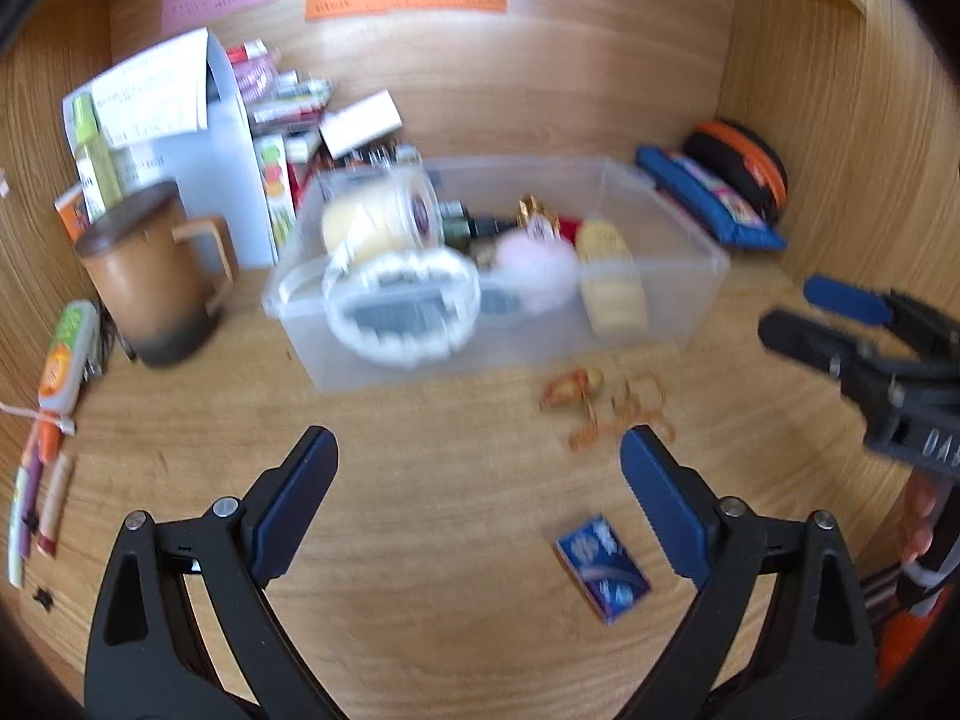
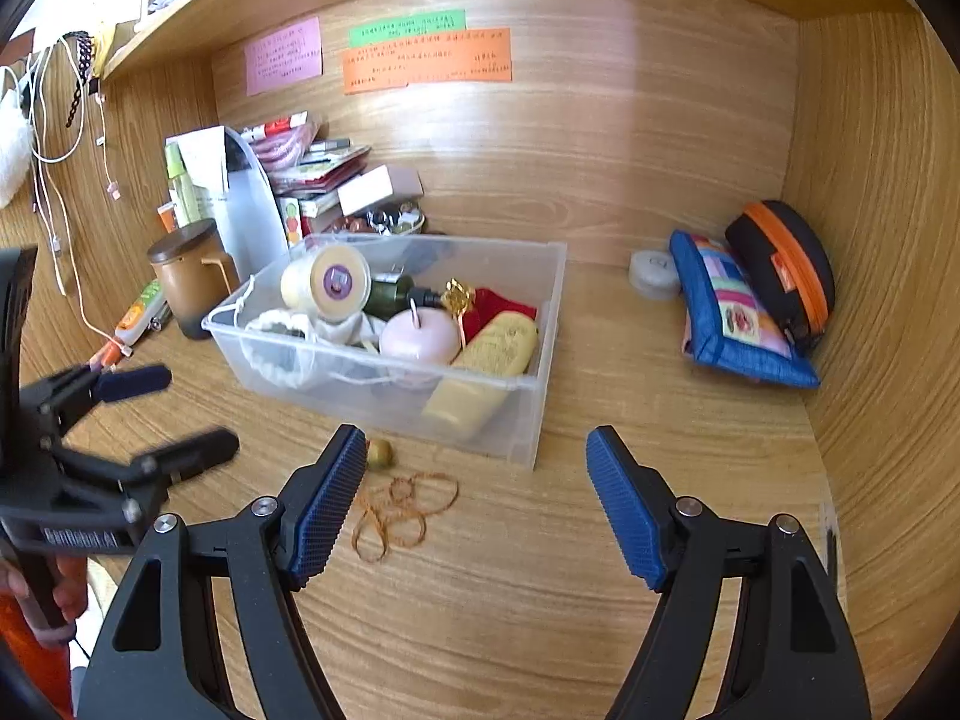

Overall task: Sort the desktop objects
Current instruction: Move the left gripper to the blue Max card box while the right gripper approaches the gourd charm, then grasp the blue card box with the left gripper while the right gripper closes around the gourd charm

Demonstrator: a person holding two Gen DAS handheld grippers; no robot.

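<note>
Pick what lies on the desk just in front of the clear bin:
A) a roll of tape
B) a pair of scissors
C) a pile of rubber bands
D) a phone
C: a loose pile of rubber bands lies on the desk in front of the clear bin.

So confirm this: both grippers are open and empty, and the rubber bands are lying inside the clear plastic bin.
Not quite. The rubber bands lie on the wooden desk in front of the clear plastic bin, not inside it; the right wrist view shows this. The rest holds: the left gripper and right gripper are both open and empty.
</note>
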